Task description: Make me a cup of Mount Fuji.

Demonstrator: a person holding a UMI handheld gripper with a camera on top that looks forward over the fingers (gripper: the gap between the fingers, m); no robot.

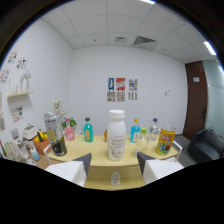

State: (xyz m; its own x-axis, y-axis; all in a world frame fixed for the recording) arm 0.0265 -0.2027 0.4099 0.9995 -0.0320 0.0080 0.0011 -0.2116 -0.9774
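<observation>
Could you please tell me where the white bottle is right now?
In the gripper view, the white bottle stands on the table beyond the open jaws, centred between two blue bottles.

A tall white plastic bottle with a white cap and a pale printed label (116,135) stands upright on the light wooden table (95,152), just beyond the gap between the fingers and central in a row of drinks. A small clear glass cup (115,178) sits upright nearer, low between the two fingers, touching neither.
</observation>
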